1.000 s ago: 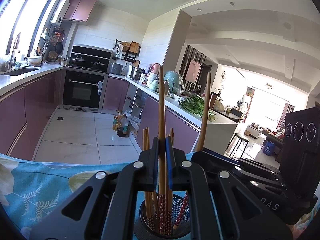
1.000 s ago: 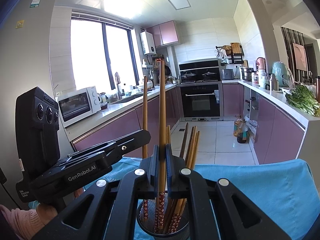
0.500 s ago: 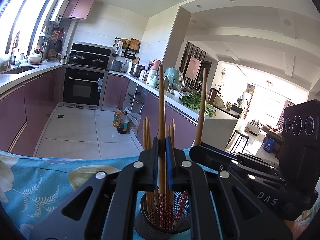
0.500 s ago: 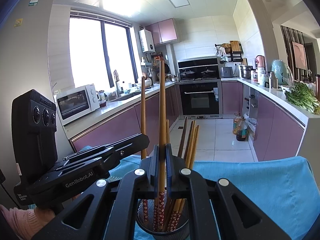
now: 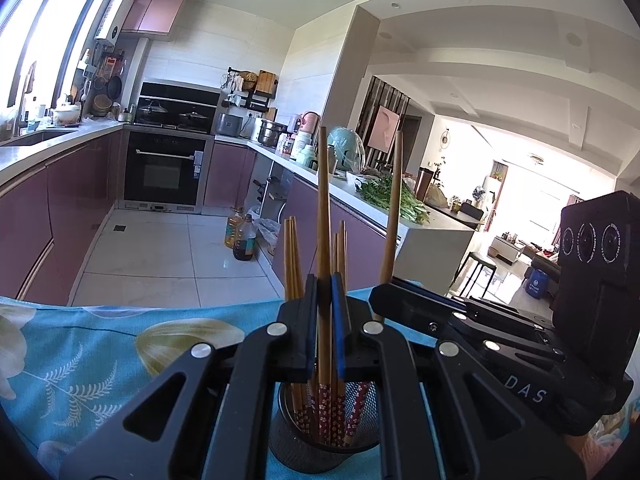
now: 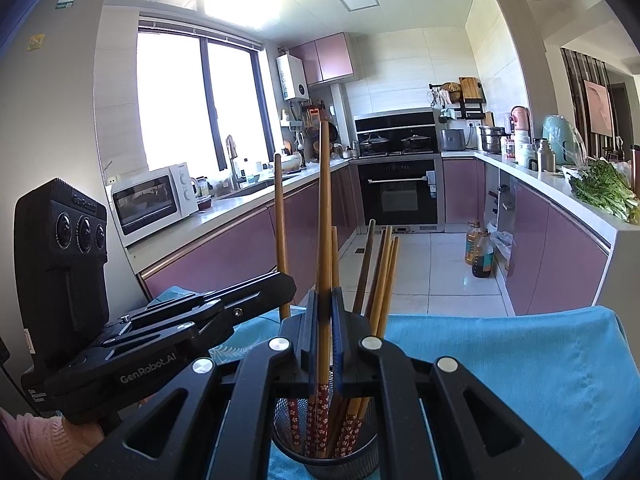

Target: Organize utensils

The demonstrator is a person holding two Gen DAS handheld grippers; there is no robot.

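Observation:
A black mesh holder (image 5: 320, 446) (image 6: 325, 456) with several red-patterned wooden chopsticks stands on a blue floral cloth (image 5: 80, 360) (image 6: 520, 360). My left gripper (image 5: 324, 292) is shut on one upright chopstick (image 5: 323, 200), whose lower end is inside the holder. My right gripper (image 6: 324, 308) is shut on another upright chopstick (image 6: 325, 208), also reaching into the holder. In the left wrist view the right gripper (image 5: 380, 298) comes in from the right with its chopstick (image 5: 392, 208). In the right wrist view the left gripper (image 6: 285, 285) comes in from the left with its chopstick (image 6: 280, 232).
Behind the cloth's far edge lies a kitchen floor between purple cabinets. Oil bottles (image 5: 240, 236) stand on the floor, greens (image 6: 604, 192) lie on the right counter, and a microwave (image 6: 152, 200) sits on the left one. A pink sleeve (image 6: 36, 440) shows at lower left.
Both grippers keep their hold on the chopsticks. In both views the holder sits slightly higher in the picture, with more of its rim showing; otherwise nothing has moved.

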